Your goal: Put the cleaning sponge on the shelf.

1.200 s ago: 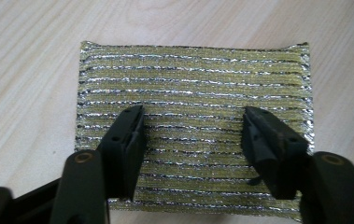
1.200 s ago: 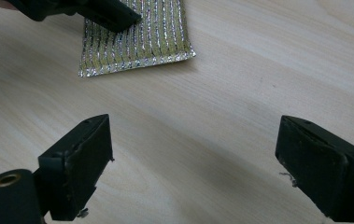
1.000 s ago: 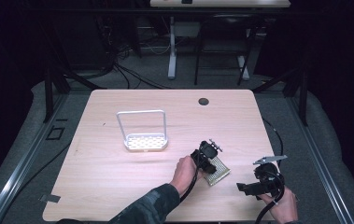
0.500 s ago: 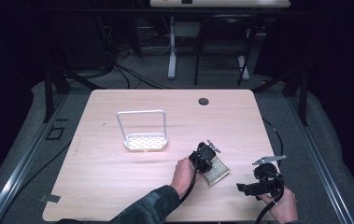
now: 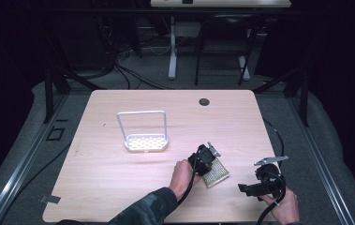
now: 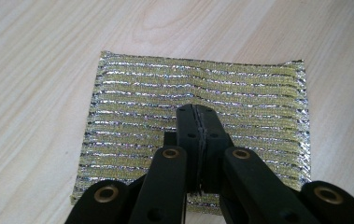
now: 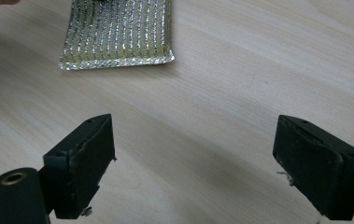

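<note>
1. The light wooden table (image 5: 119, 192) carries a flat rectangular scouring pad of gold and silver metallic mesh (image 5: 215, 172), which lies near the front edge, right of the middle.
2. The left gripper (image 5: 206, 157) is above this pad. In the left gripper view its two black jaws are pressed together with no gap, and their tips (image 6: 197, 122) are over the middle of the pad (image 6: 142, 93). From these views I cannot tell whether the tips touch the mesh or pinch any of it.
3. The person's left hand (image 5: 182, 177) holds this gripper, with a dark patterned sleeve (image 5: 147, 211) behind it.
4. The right gripper (image 5: 259, 185) is near the front right corner of the table, apart from the pad, held by the right hand (image 5: 285, 211). In the right gripper view its jaws stand wide apart over bare wood, nothing between them (image 7: 195, 158), and one short edge of the pad (image 7: 118, 37) lies farther ahead.
5. A white wire rack with a tall rectangular frame and a perforated base (image 5: 143, 133) stands left of the middle, well apart from the pad.
6. A small dark round cap (image 5: 204, 101) is set into the table near the far edge.
</note>
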Available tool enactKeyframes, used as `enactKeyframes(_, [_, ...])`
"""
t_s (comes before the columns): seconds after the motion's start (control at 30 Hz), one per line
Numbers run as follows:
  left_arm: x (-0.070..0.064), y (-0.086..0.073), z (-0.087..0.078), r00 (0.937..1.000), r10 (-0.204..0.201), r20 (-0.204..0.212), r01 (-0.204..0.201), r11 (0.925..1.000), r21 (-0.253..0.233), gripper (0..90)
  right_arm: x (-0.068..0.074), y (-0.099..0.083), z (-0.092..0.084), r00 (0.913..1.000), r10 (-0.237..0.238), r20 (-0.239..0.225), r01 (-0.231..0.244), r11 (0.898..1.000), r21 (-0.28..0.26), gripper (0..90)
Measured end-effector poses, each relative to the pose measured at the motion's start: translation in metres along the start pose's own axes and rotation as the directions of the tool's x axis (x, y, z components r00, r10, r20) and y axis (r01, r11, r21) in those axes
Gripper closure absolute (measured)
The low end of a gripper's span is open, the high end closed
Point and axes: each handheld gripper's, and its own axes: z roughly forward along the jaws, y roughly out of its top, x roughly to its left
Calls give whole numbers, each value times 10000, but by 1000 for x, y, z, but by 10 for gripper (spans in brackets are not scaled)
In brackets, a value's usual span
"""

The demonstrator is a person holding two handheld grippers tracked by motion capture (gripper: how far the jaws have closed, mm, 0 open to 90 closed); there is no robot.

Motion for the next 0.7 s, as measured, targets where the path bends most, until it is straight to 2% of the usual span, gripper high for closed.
enactKeyframes(0.23, [6, -1, -15, 10000, 46, -19, -47, 9995, -301, 900, 0, 0, -1, 10000, -26, 36, 26, 10000, -30, 122])
enactKeyframes(0.7, [12, -10, -42, 9996, 224, 167, -214, 9981, -577, 899, 1, 0, -1, 9999, -123, 68, 123, 9999, 6, 114])
